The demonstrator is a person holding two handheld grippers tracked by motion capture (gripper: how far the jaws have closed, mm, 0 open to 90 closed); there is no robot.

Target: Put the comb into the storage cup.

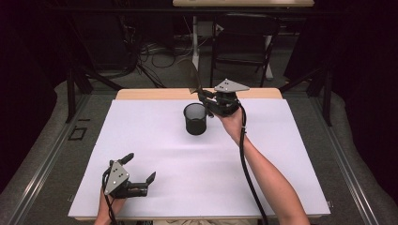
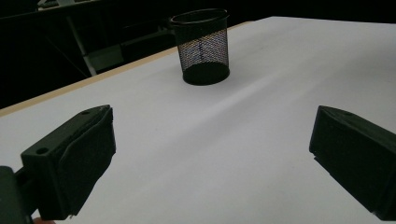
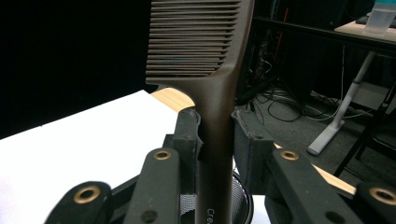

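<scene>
A black mesh cup (image 1: 195, 119) stands upright on the white table sheet (image 1: 155, 140), toward the back middle; it also appears far ahead in the left gripper view (image 2: 203, 45). My right gripper (image 1: 205, 98) hovers just right of and above the cup, shut on a dark brown comb (image 3: 205, 70) by its handle. The comb (image 1: 193, 75) stands upright, teeth end up, and the cup's rim (image 3: 239, 198) lies right below the jaws. My left gripper (image 1: 139, 168) rests near the table's front left, jaws wide open with nothing between them (image 2: 212, 154).
The table's wooden back edge (image 1: 155, 93) shows beyond the sheet. Behind the table are a black chair (image 1: 244, 42), a white desk leg (image 1: 195, 40) and floor cables. Metal rails run along both sides of the table.
</scene>
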